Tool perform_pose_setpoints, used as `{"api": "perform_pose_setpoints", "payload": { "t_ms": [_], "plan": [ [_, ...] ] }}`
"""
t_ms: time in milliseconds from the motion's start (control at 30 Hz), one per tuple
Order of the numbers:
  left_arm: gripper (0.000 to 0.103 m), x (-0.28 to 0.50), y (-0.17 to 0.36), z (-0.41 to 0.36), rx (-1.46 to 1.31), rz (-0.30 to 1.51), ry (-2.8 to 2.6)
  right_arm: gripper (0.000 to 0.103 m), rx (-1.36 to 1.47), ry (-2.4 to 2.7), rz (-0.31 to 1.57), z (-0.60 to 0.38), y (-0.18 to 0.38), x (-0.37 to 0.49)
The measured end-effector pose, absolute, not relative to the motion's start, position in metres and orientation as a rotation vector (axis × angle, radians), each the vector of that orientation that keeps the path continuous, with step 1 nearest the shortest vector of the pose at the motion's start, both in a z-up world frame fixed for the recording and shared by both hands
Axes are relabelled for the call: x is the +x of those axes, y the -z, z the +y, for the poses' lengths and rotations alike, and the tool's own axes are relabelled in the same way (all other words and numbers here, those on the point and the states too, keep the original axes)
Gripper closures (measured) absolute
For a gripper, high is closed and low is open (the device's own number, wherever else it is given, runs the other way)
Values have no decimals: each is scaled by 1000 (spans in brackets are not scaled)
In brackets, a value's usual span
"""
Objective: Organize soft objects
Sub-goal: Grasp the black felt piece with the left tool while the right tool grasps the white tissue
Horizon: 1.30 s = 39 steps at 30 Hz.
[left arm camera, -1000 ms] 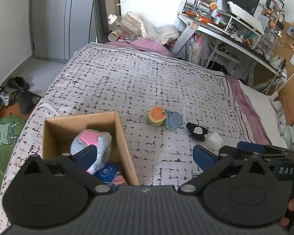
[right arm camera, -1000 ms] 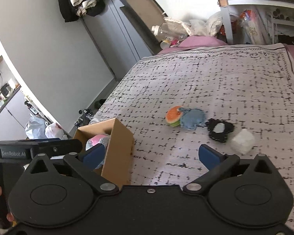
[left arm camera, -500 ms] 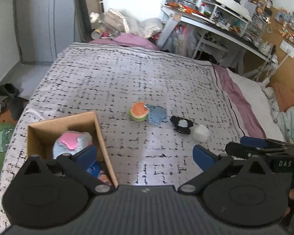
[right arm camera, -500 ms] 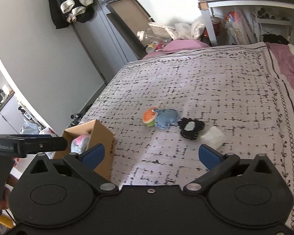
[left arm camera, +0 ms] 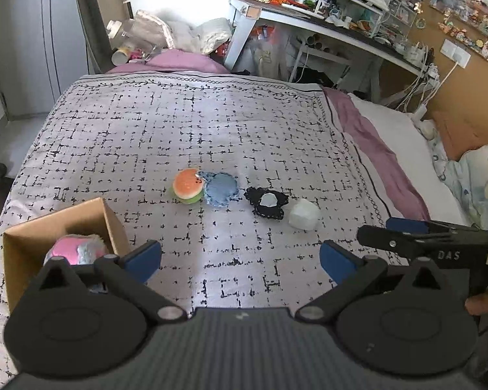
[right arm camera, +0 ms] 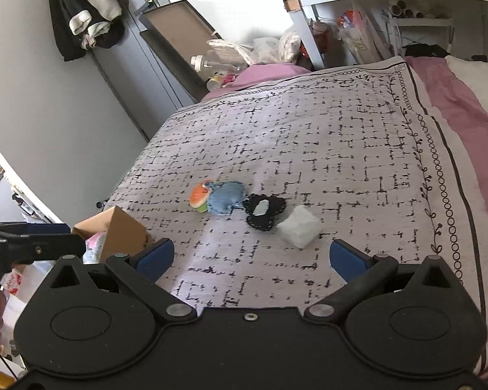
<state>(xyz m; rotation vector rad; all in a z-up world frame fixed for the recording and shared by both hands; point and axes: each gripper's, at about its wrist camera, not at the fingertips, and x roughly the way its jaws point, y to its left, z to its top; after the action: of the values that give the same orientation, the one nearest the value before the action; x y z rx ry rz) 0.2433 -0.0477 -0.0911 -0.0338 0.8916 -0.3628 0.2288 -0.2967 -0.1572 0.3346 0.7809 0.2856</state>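
Several soft toys lie in a row on the patterned bedspread: an orange-and-green burger plush (left arm camera: 188, 187) (right arm camera: 199, 196), a blue plush (left arm camera: 220, 189) (right arm camera: 226, 197), a black plush with a grey patch (left arm camera: 267, 202) (right arm camera: 263, 209) and a white cube (left arm camera: 304, 214) (right arm camera: 299, 226). A cardboard box (left arm camera: 112, 224) (right arm camera: 123, 232) at the near left holds a pink-and-grey plush (left arm camera: 76, 249). My left gripper (left arm camera: 240, 260) is open and empty, above the bed short of the toys. My right gripper (right arm camera: 252, 256) is open and empty, just short of the white cube.
The bedspread (left arm camera: 192, 123) covers the bed, with a purple sheet (left arm camera: 380, 149) along its right side. A cluttered white desk (left arm camera: 325, 16) stands beyond the bed. Grey wardrobe doors (left arm camera: 26, 39) and a pile of bags (left arm camera: 166, 35) lie at the far end.
Both grippers have pulled back and swung right, so the toys and the box sit further left and lower in view. Both stay open and empty.
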Motion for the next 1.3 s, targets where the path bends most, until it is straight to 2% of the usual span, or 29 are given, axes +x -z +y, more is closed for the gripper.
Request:
{"api": "perform_pose_setpoints", "payload": {
  "t_ms": [333,467,833,1233,1300],
  "plan": [
    [1,271,106,-63,-19,906,363,2,296,-278,788,-306,176,245],
    [2,281,116,-70,-18,917,379,7,287,-275,810,-307,189,256],
    [4,317,143,-96,15,949,414,13,234,-268,820,-306,219,282],
    [13,353,181,-122,27,1021,450,16,138,-268,815,-298,249,302],
    [13,356,185,-125,26,1025,453,20,129,-275,822,-294,253,305]
  ]
}}
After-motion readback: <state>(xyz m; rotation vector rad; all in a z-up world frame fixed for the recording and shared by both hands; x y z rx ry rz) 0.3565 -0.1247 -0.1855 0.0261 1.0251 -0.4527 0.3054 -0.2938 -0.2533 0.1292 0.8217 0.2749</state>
